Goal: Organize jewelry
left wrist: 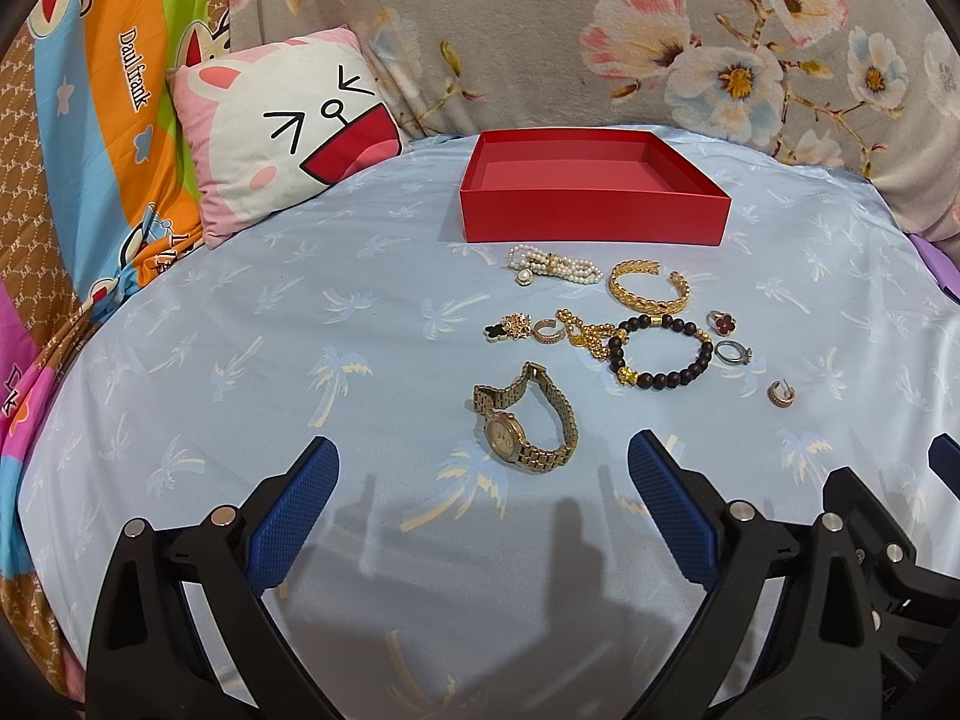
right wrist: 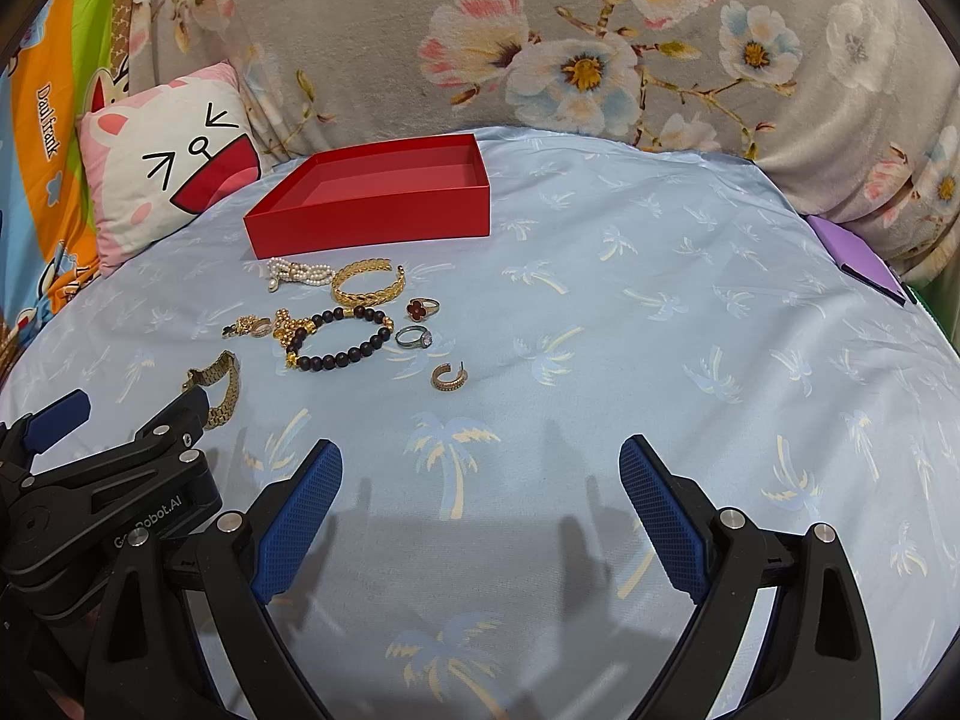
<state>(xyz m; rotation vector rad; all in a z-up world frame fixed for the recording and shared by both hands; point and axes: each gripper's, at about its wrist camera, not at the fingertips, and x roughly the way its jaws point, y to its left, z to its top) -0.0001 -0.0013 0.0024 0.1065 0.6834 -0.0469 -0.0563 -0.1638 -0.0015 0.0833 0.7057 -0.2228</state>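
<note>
An empty red box (left wrist: 594,213) (right wrist: 372,219) stands at the back of the light blue cloth. In front of it lies jewelry: a pearl bracelet (left wrist: 555,267) (right wrist: 297,272), a gold cuff (left wrist: 648,288) (right wrist: 367,288), a dark bead bracelet (left wrist: 660,354) (right wrist: 342,342), a red clover ring (left wrist: 723,322) (right wrist: 420,308), a silver ring (left wrist: 733,353) (right wrist: 414,337), a hoop earring (left wrist: 782,394) (right wrist: 449,378) and a gold watch (left wrist: 525,420) (right wrist: 216,387). My left gripper (left wrist: 483,462) is open just short of the watch. My right gripper (right wrist: 480,462) is open over bare cloth, to the right of the jewelry.
A cartoon cushion (left wrist: 282,132) (right wrist: 162,162) leans at the back left. A floral blanket (left wrist: 660,30) (right wrist: 540,30) rises behind the box. A purple object (right wrist: 858,258) lies at the right edge. Bare cloth (right wrist: 690,330) spreads right of the jewelry.
</note>
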